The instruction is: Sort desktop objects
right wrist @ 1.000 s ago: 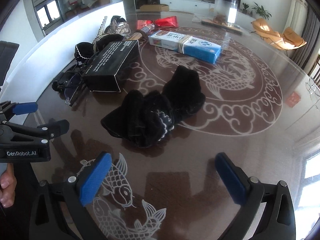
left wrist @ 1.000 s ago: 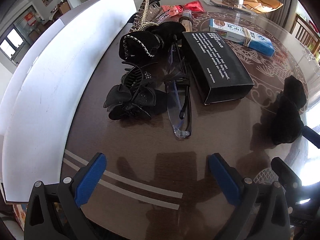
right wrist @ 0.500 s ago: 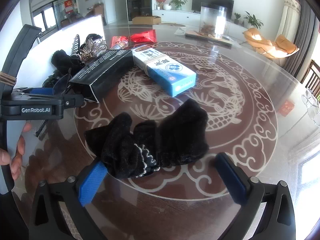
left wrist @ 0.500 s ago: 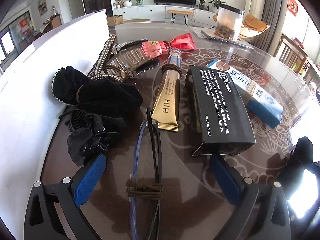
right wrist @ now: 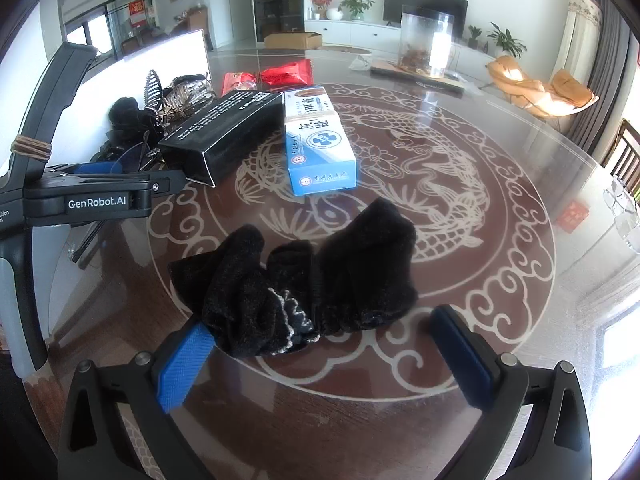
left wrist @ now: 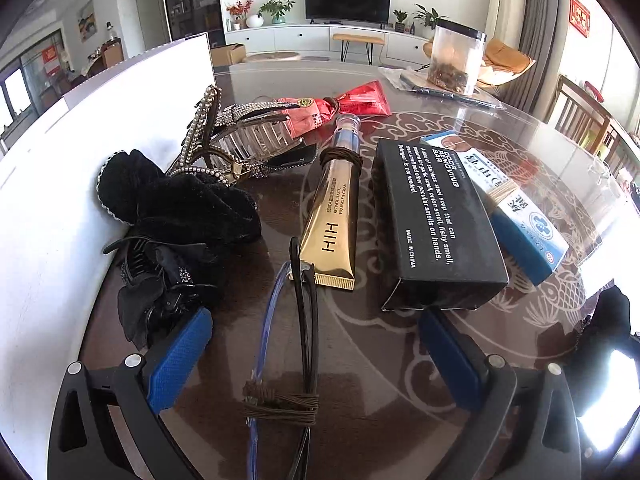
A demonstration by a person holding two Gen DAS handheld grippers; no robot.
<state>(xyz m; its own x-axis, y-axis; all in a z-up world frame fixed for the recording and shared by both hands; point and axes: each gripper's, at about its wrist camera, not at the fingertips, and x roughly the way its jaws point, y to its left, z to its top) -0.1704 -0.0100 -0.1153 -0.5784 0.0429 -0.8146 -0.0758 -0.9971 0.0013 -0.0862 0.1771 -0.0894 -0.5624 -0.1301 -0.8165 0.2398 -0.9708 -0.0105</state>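
My left gripper (left wrist: pixel 316 350) is open low over the table, its blue pads either side of folded glasses (left wrist: pixel 304 320) bound with a brown elastic. Ahead lie a gold tube (left wrist: pixel 330 228), a black box (left wrist: pixel 430 220), a blue and white carton (left wrist: pixel 516 208), black hair clips (left wrist: pixel 168 216), rhinestone clips (left wrist: pixel 244 140) and a red packet (left wrist: pixel 352 102). My right gripper (right wrist: pixel 324 356) is open, with a black velvet scrunchie (right wrist: pixel 304 280) lying just in front of its fingers. The left gripper (right wrist: pixel 96 200) shows at the left of the right wrist view.
A white board (left wrist: pixel 60 184) stands along the left side of the round glass-topped table (right wrist: pixel 480 200). A clear jar (right wrist: pixel 426 46) sits on a tray at the far edge. Chairs (left wrist: pixel 584 116) stand to the right.
My left gripper has moved forward over the glasses toward the tube and box. My right gripper has closed in on the scrunchie. Both stayed open.
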